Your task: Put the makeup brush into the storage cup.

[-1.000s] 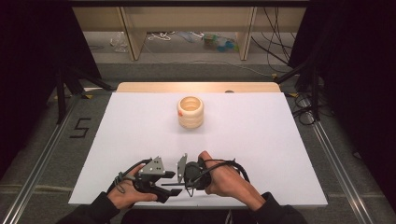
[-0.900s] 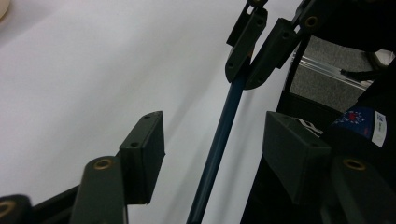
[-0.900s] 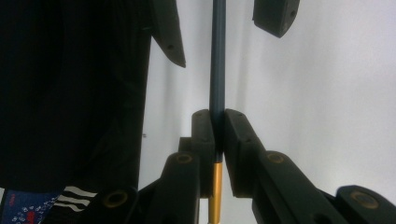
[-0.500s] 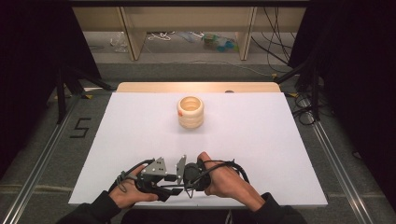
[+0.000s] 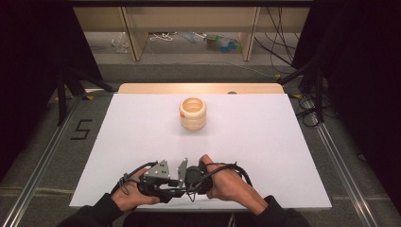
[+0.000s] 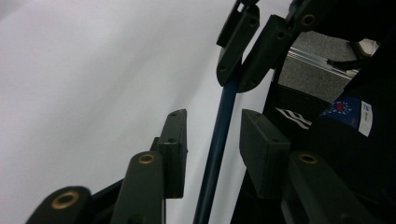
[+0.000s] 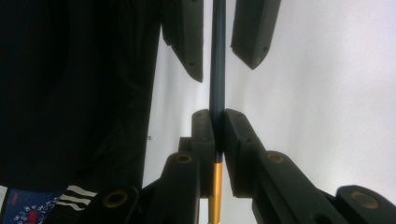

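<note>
Since a second ago the left gripper's [image 6: 212, 140] jaws have been closing around the blue pen [image 7: 217, 65], which runs between them untouched, near the white mat's [image 5: 265, 142] front edge and well short of the ring stack [image 5: 193, 113]. The right gripper [image 7: 218, 133] is clamped on the shaft above its gold end. A good handover likely needs the left pads square and pressing before the right lets go.
</note>
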A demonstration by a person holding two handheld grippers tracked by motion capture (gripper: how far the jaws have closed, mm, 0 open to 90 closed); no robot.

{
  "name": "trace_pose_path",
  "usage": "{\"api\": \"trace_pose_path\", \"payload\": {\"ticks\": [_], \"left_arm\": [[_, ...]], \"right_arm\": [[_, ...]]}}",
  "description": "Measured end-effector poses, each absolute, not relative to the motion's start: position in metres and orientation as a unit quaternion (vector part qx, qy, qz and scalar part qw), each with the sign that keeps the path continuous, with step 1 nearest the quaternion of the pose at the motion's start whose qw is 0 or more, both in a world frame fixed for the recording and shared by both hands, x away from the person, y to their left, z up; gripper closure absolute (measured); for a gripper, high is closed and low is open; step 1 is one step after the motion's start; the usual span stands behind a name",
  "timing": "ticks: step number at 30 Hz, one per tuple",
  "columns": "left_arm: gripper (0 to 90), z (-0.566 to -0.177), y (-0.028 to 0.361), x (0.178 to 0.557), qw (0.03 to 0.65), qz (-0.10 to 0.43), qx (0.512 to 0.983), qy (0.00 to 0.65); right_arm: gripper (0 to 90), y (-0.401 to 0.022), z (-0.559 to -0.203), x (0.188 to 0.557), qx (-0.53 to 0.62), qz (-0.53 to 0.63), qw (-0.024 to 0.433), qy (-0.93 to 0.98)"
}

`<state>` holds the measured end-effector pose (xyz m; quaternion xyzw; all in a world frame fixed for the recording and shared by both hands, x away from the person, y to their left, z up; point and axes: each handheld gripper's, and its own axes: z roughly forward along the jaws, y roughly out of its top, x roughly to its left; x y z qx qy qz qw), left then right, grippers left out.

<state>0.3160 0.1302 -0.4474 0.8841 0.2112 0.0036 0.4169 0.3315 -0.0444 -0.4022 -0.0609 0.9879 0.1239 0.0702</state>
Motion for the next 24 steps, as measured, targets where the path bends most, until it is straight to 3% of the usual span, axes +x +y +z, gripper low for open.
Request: {"api": "trace_pose_path", "payload": {"ticks": [24], "left_arm": [[73.9,-0.4502,0.1272,0.3166,0.414,-0.003,0.889,0.195]], "right_arm": [[83.3,-0.0442,-0.4025,0.3322,-0.081,0.132,0.068,0.986]]}}
